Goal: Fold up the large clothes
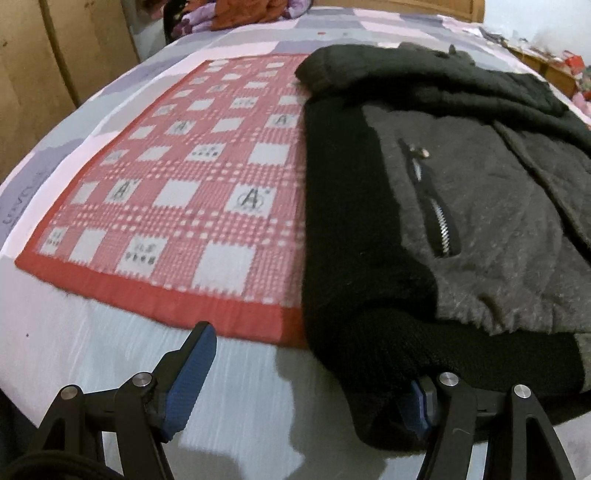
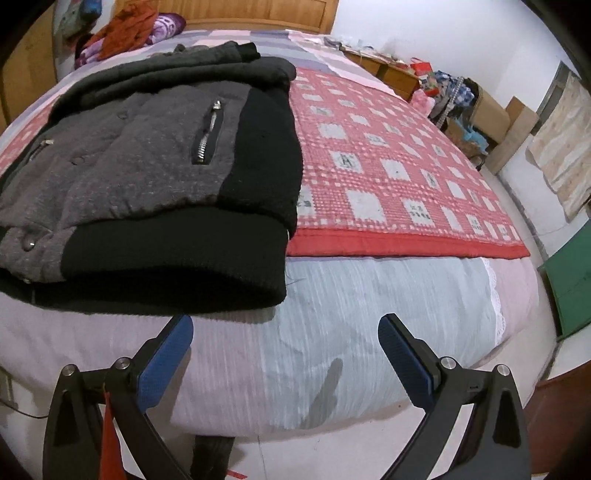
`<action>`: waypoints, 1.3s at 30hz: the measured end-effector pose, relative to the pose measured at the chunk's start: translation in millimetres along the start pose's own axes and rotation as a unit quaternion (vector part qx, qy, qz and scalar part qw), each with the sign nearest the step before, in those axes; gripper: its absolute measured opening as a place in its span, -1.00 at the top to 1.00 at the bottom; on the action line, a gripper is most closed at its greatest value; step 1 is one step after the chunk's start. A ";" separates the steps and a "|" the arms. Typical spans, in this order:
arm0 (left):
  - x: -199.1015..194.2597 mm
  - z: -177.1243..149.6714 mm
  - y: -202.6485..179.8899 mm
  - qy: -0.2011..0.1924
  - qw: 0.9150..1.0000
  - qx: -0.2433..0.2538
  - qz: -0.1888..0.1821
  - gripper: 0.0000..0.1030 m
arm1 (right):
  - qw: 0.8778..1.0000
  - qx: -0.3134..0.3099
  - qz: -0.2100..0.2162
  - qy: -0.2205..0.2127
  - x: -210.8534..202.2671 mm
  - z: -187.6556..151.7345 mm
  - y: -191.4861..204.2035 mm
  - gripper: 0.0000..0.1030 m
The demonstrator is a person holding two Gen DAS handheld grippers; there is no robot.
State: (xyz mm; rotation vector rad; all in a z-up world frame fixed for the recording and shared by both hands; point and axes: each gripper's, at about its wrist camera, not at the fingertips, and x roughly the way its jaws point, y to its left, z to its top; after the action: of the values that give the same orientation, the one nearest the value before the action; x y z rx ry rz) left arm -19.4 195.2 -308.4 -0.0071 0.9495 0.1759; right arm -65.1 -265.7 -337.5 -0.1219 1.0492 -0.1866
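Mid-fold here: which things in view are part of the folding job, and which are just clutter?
Job:
- grey and black jacket
- left gripper, open at its hem
- right gripper, open

Clutter:
- red checked blanket
- orange cloth
- cardboard boxes
- green board

My fingers hover spread before the folded jacket.
My right gripper [image 2: 284,332] hangs empty over the pale sheet [image 2: 369,295]; the grey-black jacket [image 2: 147,166] lies partly on the red checked blanket [image 2: 388,166].
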 end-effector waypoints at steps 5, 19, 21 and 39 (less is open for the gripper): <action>2.9 6.9 3.0 -0.002 1.000 -0.013 -0.001 -0.47 | 0.999 -0.001 -0.039 -0.018 9.3 8.1 -1.7 -0.96; 23.9 -17.2 2.7 0.019 1.000 0.006 0.001 -0.47 | 0.996 0.074 -0.047 -0.018 44.7 41.1 -35.1 -0.65; 23.1 -17.6 2.6 0.014 1.000 0.018 -0.001 -0.42 | 0.995 0.099 -0.031 -0.009 48.3 39.9 -43.7 -0.65; 7.6 -2.2 -5.6 0.019 0.997 0.013 -0.077 0.69 | 0.994 0.079 0.080 0.000 42.9 48.8 -25.7 0.78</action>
State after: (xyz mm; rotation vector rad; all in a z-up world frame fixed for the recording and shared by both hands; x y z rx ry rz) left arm -16.0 190.6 -316.3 -0.0586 0.9854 0.0210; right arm -4.4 -299.4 -345.0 0.1045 1.0352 -0.1245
